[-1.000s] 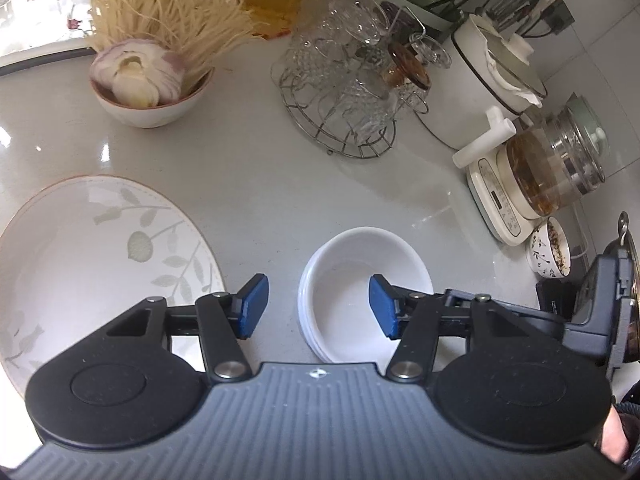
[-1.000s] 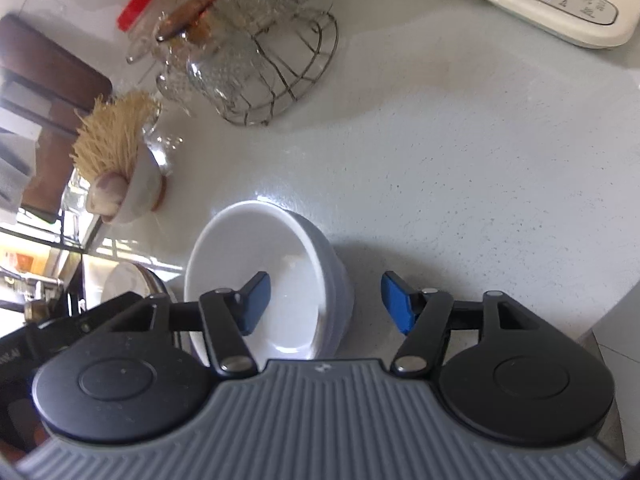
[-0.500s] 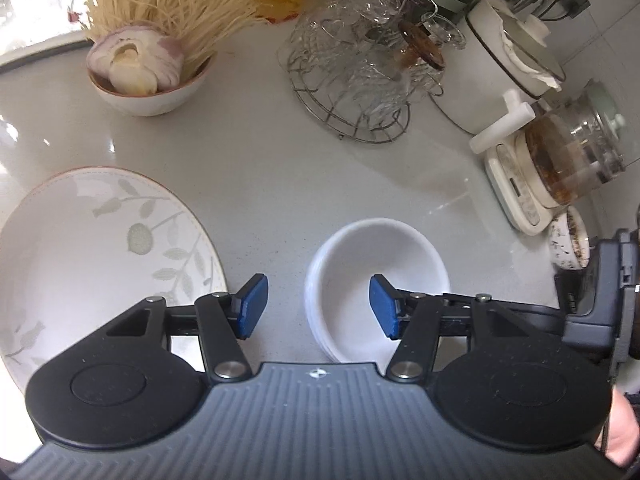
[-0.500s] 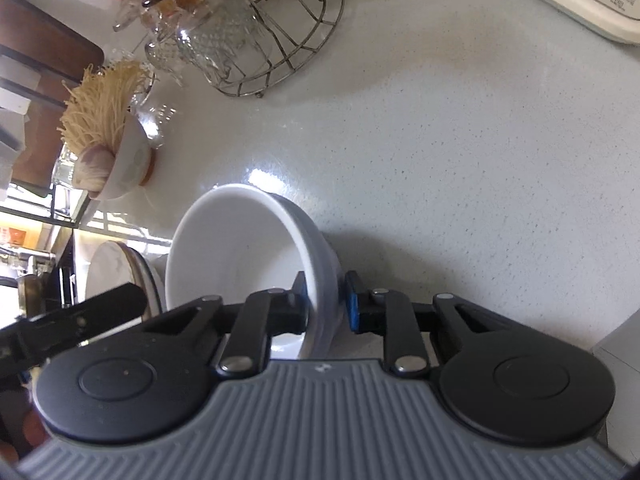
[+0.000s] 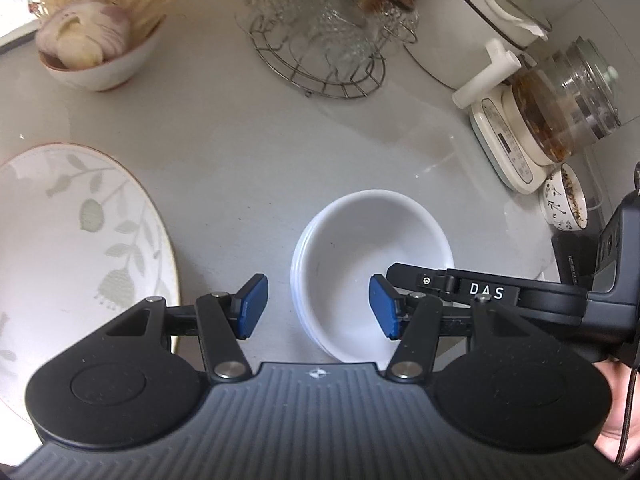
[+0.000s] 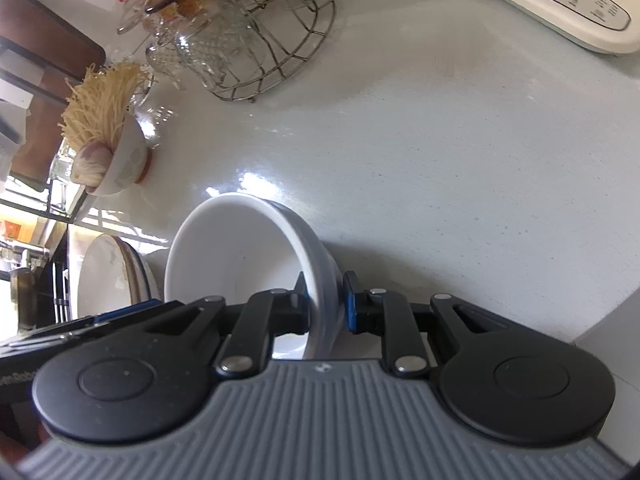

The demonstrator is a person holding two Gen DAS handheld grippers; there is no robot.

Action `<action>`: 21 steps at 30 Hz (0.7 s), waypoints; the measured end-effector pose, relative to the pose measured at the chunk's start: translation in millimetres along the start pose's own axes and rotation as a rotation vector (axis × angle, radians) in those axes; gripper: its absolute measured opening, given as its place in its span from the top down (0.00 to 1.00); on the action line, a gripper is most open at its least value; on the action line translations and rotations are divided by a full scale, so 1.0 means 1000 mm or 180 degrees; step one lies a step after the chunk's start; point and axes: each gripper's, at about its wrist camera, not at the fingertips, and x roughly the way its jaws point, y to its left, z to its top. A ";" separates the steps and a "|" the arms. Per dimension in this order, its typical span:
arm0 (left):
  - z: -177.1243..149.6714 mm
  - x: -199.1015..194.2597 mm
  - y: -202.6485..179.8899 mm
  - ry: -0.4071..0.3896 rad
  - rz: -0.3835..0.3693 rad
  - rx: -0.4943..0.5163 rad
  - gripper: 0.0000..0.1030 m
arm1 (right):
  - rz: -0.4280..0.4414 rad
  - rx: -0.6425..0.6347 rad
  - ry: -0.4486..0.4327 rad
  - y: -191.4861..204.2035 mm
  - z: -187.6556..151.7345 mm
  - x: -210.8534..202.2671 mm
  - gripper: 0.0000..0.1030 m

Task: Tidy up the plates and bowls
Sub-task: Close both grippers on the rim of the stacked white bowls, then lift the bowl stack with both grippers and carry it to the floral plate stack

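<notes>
Nested white bowls [image 5: 372,264] stand on the grey counter [image 5: 240,160]. My right gripper [image 6: 326,304] is shut on the wall of the white bowl [image 6: 240,256], one pad inside and one outside. The left wrist view shows the right gripper [image 5: 480,292] coming in from the right at the bowls' right rim. My left gripper [image 5: 317,306] hangs open over the bowls' left rim, with its pads apart from it. To the left lies a large leaf-patterned plate [image 5: 80,240], which the right wrist view shows as a plate [image 6: 108,276] beside the bowl.
At the back stand a bowl of noodles and garlic [image 5: 96,60], a wire rack of glass cups [image 5: 320,40], a white pot [image 5: 480,20] and a glass kettle on its base [image 5: 560,120]. A small patterned cup [image 5: 566,200] sits at the right.
My right gripper has shut on the white bowl's wall. My left gripper has come lower and closer to the bowls, still open.
</notes>
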 end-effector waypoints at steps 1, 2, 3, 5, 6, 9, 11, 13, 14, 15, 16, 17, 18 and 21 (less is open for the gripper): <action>0.000 0.002 0.000 0.0017 -0.0011 -0.0006 0.40 | 0.0000 0.0005 -0.0002 -0.002 0.000 -0.001 0.81; 0.000 0.005 -0.001 0.0033 -0.0019 -0.0009 0.41 | -0.0003 0.0006 -0.0007 -0.003 0.000 -0.002 0.81; 0.000 0.007 -0.002 0.0041 -0.0019 -0.0005 0.41 | -0.0006 0.0008 -0.0011 -0.004 0.000 -0.003 0.81; 0.001 0.013 -0.005 0.0050 -0.0025 -0.0004 0.42 | -0.0001 0.0013 -0.0009 -0.006 0.000 -0.003 0.81; 0.001 0.015 -0.006 0.0057 -0.0038 -0.0019 0.42 | 0.0001 0.0017 -0.0003 -0.007 0.000 -0.003 0.81; 0.001 0.022 -0.006 0.0090 -0.0064 -0.0077 0.51 | 0.0021 0.0036 0.0004 -0.010 -0.001 -0.004 0.81; 0.001 0.027 -0.006 0.0127 -0.0061 -0.0118 0.59 | 0.0051 0.0042 0.0008 -0.012 -0.001 -0.004 0.81; -0.001 0.032 -0.004 0.0153 -0.0120 -0.0148 0.65 | 0.0055 0.0050 0.0013 -0.014 -0.002 -0.004 0.81; -0.001 0.034 -0.004 0.0168 -0.0116 -0.0157 0.69 | 0.0056 0.0051 0.0014 -0.015 -0.002 -0.005 0.81; -0.002 0.035 -0.004 0.0175 -0.0097 -0.0158 0.71 | 0.0063 0.0051 0.0019 -0.016 -0.001 -0.005 0.81; -0.003 0.037 -0.004 0.0179 -0.0085 -0.0165 0.76 | 0.0076 0.0048 0.0026 -0.016 -0.001 -0.004 0.81; -0.003 0.038 -0.004 0.0180 -0.0089 -0.0180 0.79 | 0.0088 0.0043 0.0038 -0.016 0.000 -0.003 0.81; -0.003 0.038 -0.004 0.0169 -0.0082 -0.0196 0.81 | 0.0089 0.0029 0.0045 -0.017 0.001 -0.004 0.81; -0.005 0.037 -0.002 0.0126 -0.0105 -0.0270 0.84 | 0.0122 -0.0021 0.0057 -0.017 0.002 -0.005 0.81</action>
